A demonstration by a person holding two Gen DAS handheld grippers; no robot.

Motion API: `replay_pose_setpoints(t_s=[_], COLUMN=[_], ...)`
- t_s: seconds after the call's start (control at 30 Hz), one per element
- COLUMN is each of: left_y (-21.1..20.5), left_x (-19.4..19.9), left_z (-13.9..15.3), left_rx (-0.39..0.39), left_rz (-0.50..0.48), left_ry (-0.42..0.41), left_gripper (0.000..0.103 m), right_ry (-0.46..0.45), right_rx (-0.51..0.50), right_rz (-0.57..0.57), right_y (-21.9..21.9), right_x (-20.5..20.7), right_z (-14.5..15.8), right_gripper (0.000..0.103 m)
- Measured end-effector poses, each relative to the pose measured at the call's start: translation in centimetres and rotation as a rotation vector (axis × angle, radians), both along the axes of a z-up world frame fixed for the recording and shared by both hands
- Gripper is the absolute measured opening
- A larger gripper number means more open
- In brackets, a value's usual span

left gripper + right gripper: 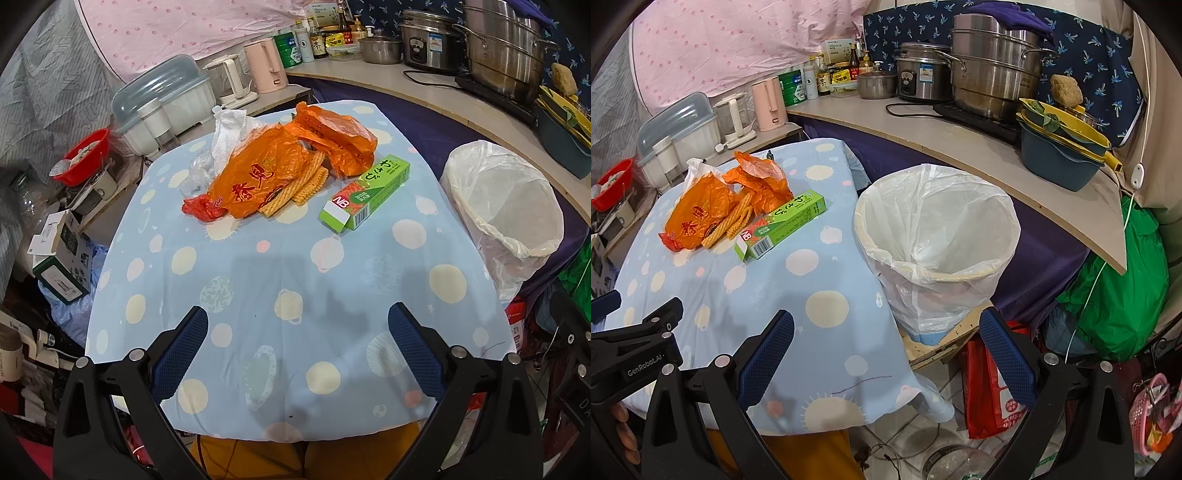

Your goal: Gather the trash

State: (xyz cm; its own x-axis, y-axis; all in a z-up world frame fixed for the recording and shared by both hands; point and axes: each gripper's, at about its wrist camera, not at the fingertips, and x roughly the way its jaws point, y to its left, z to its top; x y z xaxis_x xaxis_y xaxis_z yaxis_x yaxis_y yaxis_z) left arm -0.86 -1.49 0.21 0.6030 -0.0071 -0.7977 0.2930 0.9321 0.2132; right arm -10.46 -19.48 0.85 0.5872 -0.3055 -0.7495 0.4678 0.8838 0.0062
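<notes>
while trash (280,173) sits far, near tablecloth (258,280) bare.

Even indoor light is falling from above, casting soft shadows on the tabletop (258,266); fisheye edges are bending, corners darkening.

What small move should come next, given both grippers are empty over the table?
Probably reach the right gripper forward-left to the green cardboard wasabi box. It lies free on the blue patterned tablecloth, nearest the white-lined trash bin, whose mouth is open. Both jaws stand open, holding nothing.
</notes>
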Motion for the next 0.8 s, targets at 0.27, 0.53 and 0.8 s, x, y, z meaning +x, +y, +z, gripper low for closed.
replay_pose_setpoints(t_s=[0.27, 0.53, 0.8], left_y=[0.17, 0.41, 0.66], left_x=[-0.16, -0.23, -0.34], left_z=[-0.02, 0.06, 0.12], left_rx=[-0.003, -0.009, -0.025], left_rz=[-0.002, -0.004, -0.014], left_ry=[-0.008, -0.002, 0.005], left_gripper=[0.094, 0.094, 0.094], right_ry=[0.001, 0.001, 0.002], right_rx=[0.002, 0.002, -0.001], right_rz=[0.002, 0.000, 0.004], right_y=[0.08, 0.04, 0.07], right_x=[0.10, 0.07, 0.13], right_z=[-0.19, -0.15, -0.22], right_gripper=[0.096, 0.096, 0.096])
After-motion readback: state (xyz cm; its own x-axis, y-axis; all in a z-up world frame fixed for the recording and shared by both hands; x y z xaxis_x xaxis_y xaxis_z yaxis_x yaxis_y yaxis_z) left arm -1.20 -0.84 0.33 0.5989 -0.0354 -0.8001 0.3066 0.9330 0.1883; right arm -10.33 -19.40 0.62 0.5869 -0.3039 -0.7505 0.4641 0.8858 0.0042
